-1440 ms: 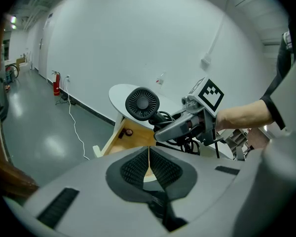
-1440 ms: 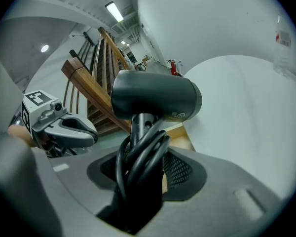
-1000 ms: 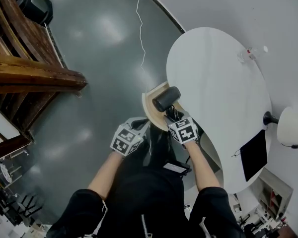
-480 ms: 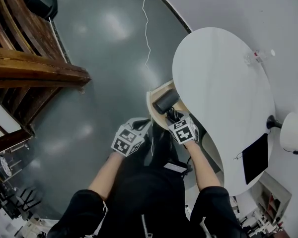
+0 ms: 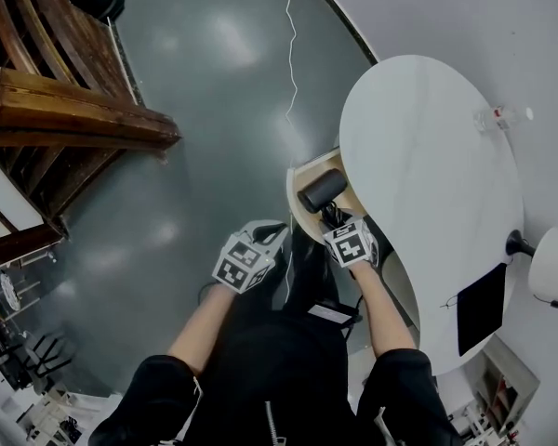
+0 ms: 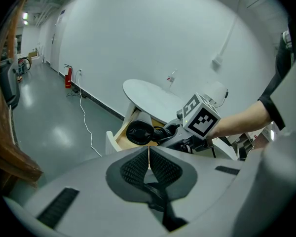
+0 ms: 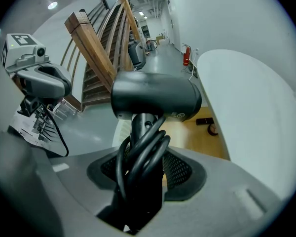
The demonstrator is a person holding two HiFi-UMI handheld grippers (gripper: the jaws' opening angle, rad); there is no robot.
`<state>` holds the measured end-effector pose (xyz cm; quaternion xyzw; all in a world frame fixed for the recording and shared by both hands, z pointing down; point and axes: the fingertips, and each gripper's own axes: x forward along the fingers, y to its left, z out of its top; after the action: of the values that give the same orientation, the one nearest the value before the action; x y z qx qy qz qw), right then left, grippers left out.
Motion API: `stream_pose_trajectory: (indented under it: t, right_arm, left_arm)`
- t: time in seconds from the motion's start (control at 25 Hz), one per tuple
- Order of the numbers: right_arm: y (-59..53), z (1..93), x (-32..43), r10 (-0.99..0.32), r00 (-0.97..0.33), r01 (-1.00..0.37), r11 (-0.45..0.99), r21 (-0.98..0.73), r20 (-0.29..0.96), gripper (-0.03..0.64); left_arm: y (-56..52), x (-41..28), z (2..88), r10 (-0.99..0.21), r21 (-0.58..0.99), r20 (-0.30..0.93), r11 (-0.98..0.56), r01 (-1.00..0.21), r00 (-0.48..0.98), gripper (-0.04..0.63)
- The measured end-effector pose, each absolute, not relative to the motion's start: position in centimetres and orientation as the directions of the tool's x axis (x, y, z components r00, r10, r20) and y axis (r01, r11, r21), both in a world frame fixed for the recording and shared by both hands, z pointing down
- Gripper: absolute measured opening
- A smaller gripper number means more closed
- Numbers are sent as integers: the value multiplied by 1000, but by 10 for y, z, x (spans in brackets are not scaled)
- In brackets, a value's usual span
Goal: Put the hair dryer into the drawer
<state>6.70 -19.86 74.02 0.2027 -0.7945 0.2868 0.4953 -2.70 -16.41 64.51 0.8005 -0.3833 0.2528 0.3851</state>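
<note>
The right claw [image 7: 143, 169] is clamped on the handle of a black hair dryer [image 7: 155, 98], whose cord [image 7: 138, 149] is coiled around that handle. The left claw [image 6: 149, 158] hangs just beside it, jaws together on nothing. A white oval worktop [image 5: 428, 175] fills the right of the head view. Under its near edge a wooden drawer [image 5: 296, 201] stands pulled open. The hair dryer hangs over the drawer, seemingly not yet resting inside. The carry looks nearly done; lowering, letting go and perhaps shutting the drawer remain.
</note>
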Motion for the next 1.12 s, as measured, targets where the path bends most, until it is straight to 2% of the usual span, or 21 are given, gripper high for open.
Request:
stream_pose_trajectory:
  t: [1.12]
  right_arm:
    - [-221,807,78,-36,-259,-634,760,-142,965,201]
  left_arm:
    - [-169,-13,660,-423,422,723,-356,-834,546,14]
